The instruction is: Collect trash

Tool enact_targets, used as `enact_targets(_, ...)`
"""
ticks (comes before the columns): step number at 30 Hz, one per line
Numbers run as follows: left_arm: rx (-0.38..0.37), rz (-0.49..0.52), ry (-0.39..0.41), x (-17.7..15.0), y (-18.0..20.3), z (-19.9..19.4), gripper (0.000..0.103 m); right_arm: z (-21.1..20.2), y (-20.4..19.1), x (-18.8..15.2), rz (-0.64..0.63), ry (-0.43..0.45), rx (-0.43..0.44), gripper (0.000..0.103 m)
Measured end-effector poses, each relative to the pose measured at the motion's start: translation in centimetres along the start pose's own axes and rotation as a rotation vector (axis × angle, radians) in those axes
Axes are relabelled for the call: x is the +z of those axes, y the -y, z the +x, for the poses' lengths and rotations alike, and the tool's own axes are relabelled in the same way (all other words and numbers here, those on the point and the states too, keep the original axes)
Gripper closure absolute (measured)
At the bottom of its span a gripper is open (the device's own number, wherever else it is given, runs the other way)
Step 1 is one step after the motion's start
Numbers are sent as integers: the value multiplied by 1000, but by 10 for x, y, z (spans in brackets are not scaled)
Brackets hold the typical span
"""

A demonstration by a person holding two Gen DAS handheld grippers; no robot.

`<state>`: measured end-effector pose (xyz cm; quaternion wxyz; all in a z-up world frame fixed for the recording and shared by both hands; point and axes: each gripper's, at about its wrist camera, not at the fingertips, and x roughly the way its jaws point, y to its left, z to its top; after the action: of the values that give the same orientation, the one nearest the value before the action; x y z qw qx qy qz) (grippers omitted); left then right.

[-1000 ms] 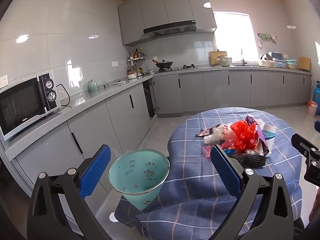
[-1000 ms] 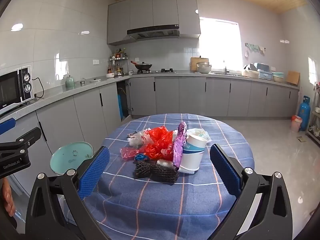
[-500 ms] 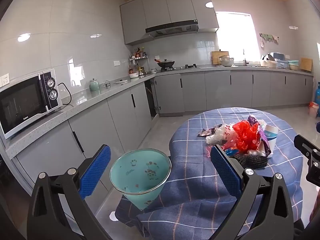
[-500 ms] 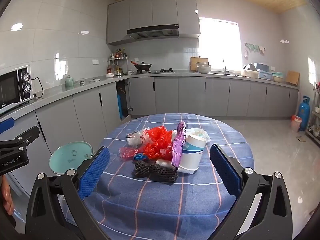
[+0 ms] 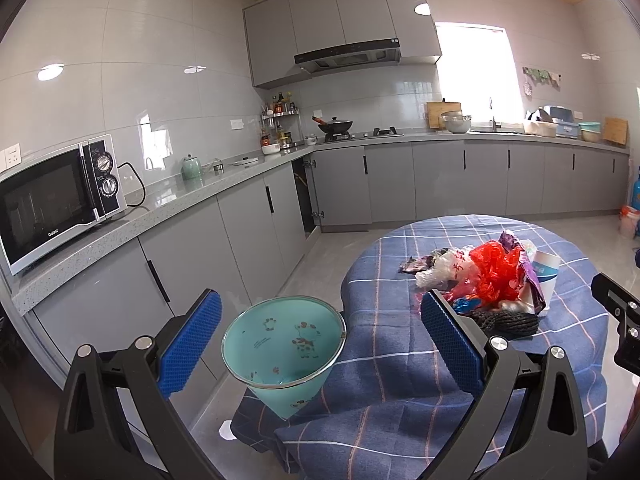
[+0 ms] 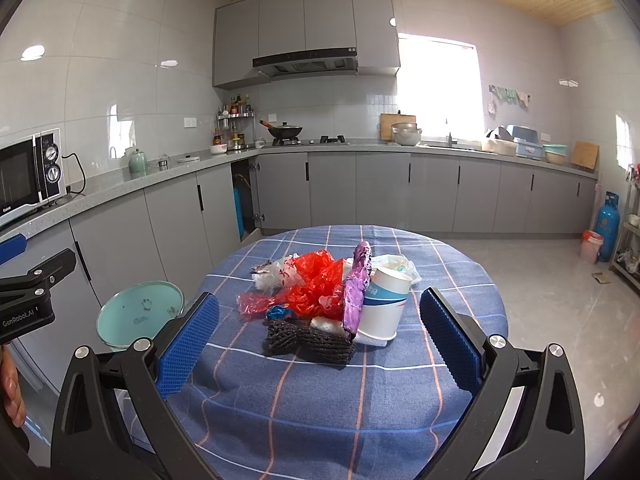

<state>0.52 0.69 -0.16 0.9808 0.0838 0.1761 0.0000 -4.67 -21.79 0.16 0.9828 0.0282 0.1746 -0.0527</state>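
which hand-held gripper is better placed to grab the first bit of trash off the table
Right, probably. The right hand-held gripper is open and faces the trash pile head-on, the black mesh bundle nearest. The left hand-held gripper is open but frames the teal bin beside the table.

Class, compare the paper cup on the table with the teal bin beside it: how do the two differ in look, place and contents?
The paper cup is white with a blue band; the teal bin is mint green with small cartoon prints.
The paper cup stands on the checked tablecloth among the trash; the teal bin stands on the floor beside the table.
The teal bin looks far wider than the paper cup.
Both are upright, open-topped and taper downward; the teal bin looks empty.
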Motion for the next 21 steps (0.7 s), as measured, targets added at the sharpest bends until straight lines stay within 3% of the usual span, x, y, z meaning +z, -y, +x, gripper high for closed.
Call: enact_targets(21, 5, -8, 2, -1, -2, 1, 5, 2, 1, -1, 0, -1, -3, 4)
